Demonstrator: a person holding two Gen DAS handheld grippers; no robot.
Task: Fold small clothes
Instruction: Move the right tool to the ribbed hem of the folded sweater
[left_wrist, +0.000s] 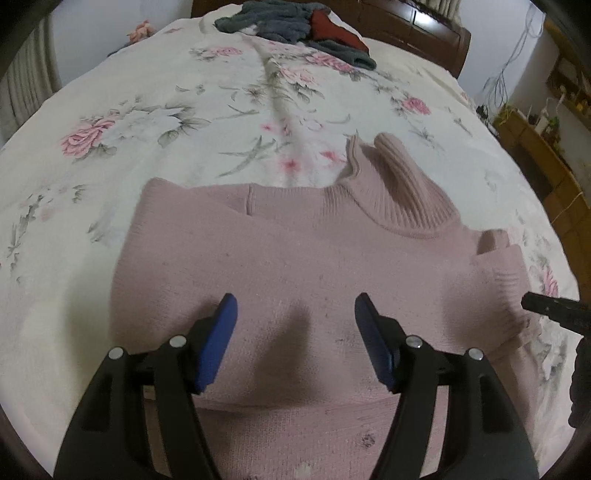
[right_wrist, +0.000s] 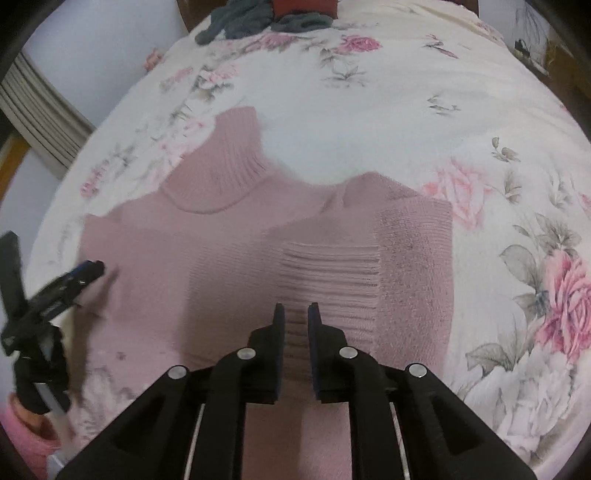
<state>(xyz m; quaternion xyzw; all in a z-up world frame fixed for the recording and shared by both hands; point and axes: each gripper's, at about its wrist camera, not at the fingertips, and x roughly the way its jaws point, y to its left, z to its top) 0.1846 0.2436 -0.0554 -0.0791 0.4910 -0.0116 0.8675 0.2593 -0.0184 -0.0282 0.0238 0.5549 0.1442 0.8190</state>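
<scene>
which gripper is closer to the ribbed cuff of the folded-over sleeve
Right. The right gripper hovers directly over the ribbed cuff; the left gripper is over the sweater's body, well aside.

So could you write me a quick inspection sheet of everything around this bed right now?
Surface: white bedspread with pink rose print, lightly creased.
Job's things: pink knitted turtleneck sweater lying flat, ribbed collar pointing away, one sleeve folded over its body.
Clutter: grey fluffy garment with a dark red piece heaped near the wooden headboard.
Grippers: left gripper wide open above the sweater; right gripper narrowly open over the folded sleeve, gripping nothing.
Cables: thin wires hanging on the wall.
Surroundings: wooden side furniture, pleated curtain.
</scene>
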